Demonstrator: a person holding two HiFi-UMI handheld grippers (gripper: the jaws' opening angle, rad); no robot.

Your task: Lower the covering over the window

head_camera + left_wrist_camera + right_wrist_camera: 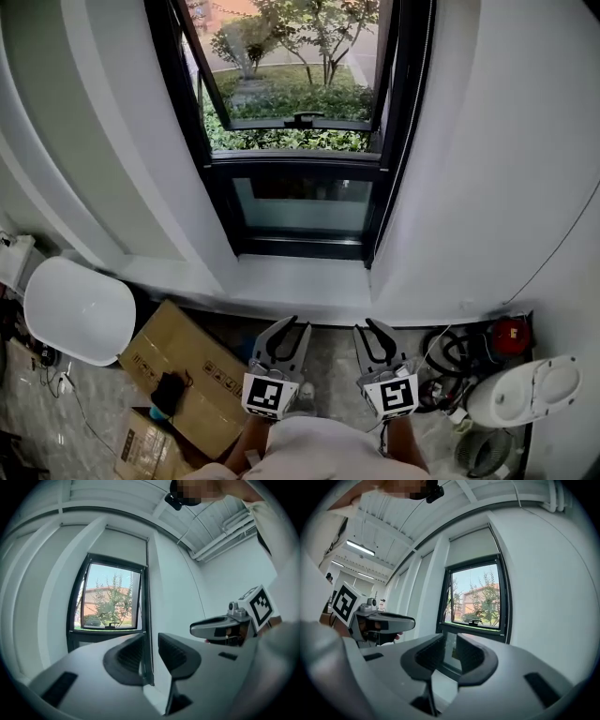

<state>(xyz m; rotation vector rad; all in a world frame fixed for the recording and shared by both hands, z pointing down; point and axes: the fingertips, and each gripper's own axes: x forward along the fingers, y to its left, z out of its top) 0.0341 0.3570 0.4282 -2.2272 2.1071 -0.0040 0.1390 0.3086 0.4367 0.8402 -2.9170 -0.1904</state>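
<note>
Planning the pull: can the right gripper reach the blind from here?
Probably yes: nothing stands between the right gripper and the blind, though it sits well above the open fingers.

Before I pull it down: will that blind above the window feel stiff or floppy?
Probably floppy: the blind looks like thin, flat fabric. Its straight bottom edge suggests a stiffer hem. It is likely light for its size.
</note>
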